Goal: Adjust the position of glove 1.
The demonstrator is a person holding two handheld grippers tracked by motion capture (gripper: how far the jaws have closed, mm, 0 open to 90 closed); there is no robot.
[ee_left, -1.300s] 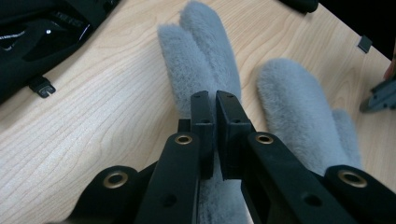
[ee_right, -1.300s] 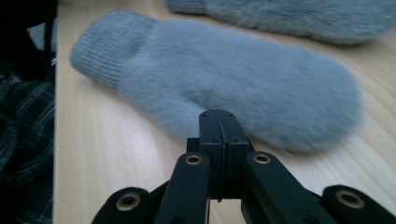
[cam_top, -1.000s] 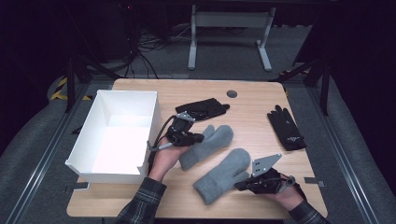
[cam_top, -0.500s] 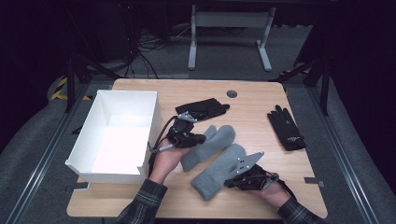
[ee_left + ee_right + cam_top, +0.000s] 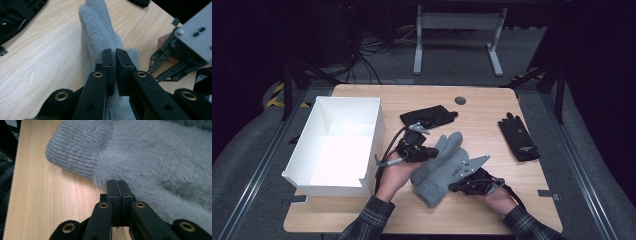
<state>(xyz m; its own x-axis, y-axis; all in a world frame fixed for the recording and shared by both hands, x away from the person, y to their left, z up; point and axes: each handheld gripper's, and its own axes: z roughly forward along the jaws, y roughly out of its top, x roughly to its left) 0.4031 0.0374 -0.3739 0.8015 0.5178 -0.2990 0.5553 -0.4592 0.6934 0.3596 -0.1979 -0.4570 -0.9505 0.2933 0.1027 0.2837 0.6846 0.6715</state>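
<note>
Left gripper [image 5: 424,151]: black two-jaw tongs, jaws pinching a thin fold of the grey mitten pair [image 5: 443,167] at its left edge; in the left gripper view the pads [image 5: 109,65] are standing almost together with fuzz between them.

Right gripper [image 5: 462,176]: same make, grey three-cornered plate on top, jaws pressed fully together at the fluffy edge of the mittens, close to the ribbed cuff [image 5: 75,150]; whether any fabric is caught between them cannot be told.

Grey mitten pair: fuzzy knit bodies, ribbed cuffs, rounded tips; lying stacked at the table's near middle, between the two hands.

Table [image 5: 482,115]: pale wood grain, rounded corners, a dark round grommet [image 5: 460,100] near the far edge.

White box [image 5: 362,145]: open-topped, rectangular, sitting at the left edge, just beside the left hand [image 5: 394,175].

Black gloves: one [image 5: 429,116] lying behind the mittens, one [image 5: 518,136] well apart at the right. Bare wood is lying open between mittens and right glove.

Change: a second ago the mittens were lying side by side; the right gripper is now further left, and the near mitten is overlapping the other.
</note>
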